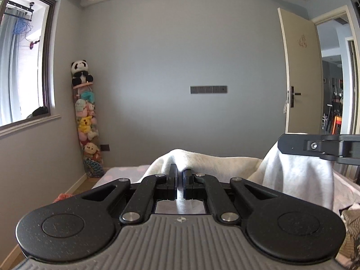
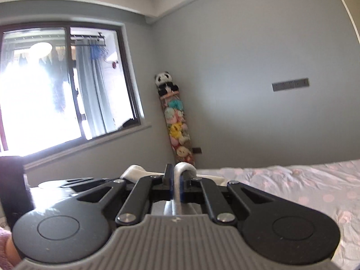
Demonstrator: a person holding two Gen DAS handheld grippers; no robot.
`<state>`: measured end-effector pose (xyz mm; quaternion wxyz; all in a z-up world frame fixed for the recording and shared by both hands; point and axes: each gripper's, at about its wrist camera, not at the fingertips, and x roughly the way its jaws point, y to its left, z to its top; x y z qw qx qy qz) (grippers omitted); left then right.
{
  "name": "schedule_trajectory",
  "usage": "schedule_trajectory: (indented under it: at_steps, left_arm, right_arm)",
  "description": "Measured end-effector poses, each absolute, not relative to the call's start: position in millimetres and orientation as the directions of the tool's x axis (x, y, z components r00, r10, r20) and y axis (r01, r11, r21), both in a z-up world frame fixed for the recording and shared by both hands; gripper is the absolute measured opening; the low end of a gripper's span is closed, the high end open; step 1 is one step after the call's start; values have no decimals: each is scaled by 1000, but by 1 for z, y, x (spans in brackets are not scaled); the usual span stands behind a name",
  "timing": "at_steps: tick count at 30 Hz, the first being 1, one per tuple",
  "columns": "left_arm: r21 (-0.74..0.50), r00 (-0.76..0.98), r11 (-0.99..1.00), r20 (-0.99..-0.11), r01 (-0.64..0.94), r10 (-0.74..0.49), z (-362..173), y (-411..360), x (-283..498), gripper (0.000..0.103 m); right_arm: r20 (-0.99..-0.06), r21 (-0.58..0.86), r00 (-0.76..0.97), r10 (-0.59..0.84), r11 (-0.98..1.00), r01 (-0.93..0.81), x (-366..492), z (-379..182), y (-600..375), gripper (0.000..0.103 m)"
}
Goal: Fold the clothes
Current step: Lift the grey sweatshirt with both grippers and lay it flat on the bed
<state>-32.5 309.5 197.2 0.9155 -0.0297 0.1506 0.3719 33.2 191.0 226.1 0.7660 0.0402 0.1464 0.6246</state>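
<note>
White garment (image 1: 225, 164) held up off the bed, bunched, a fold pinched at 2 points

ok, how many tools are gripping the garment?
2. Left tool pinches the white garment centrally; right tool clamps another fold. More cloth may hang hidden below.

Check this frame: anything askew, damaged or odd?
Nothing stands out. Both the left hand-held gripper and right hand-held gripper are shut on the white garment, lifted above the bed.
</note>
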Motion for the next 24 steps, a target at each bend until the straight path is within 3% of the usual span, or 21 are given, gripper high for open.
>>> schedule_trajectory:
  at_steps: [8, 14, 17, 19, 21, 24]
  left_arm:
    - [-55, 711, 832, -552, -552, 435, 88, 318, -1, 3]
    - [-159, 735, 904, -645, -398, 210, 7, 292, 20, 8]
    - [-168, 729, 927, -670, -335, 142, -21, 271, 24, 17]
    - [-167, 721, 939, -684, -302, 110, -39, 259, 20, 28]
    - [-150, 711, 942, -693, -302, 118, -49, 254, 11, 49]
    - [-134, 693, 933, -705, -334, 147, -55, 257, -8, 51]
  right_arm:
    - [-391, 219, 405, 826, 511, -831, 88, 127, 159, 6]
    - [-539, 164, 541, 646, 710, -684, 124, 56, 86, 6]
    - [-610, 131, 585, 535, 796, -591, 141, 15, 59, 6]
    - [-655, 129, 590, 472, 839, -528, 153, -9, 40, 6]
    - [-692, 134, 581, 429, 867, -480, 163, -29, 20, 6]
    - [-725, 134, 579, 374, 901, -413, 171, -51, 10, 6]
